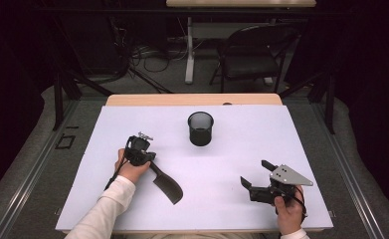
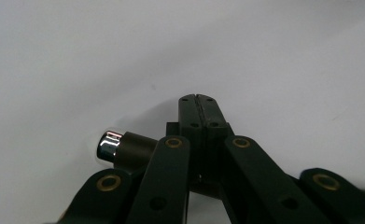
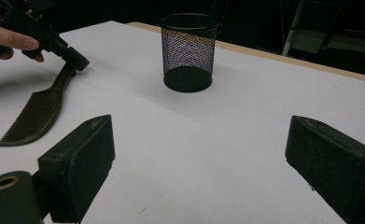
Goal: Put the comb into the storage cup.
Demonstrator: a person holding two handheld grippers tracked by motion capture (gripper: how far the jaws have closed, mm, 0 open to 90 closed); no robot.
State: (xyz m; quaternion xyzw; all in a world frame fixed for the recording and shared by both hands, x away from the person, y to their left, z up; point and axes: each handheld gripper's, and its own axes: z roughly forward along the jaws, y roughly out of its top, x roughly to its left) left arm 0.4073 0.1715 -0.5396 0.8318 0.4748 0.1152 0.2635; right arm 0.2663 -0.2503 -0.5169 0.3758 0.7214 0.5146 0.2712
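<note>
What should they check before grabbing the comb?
1. Left gripper ready to grab: not ok, its jaws are shut with nothing between them.
2. Comb free to lift: ok, it lies flat on the table with nothing on top.
3. Left jaws touching the comb's handle: cannot tell; they sit right at its end.
4. Cup standing upright: ok, and apart from the comb.
5. Right gripper out of the way: ok, it is across the table from the comb, jaws open and holding nothing.
</note>
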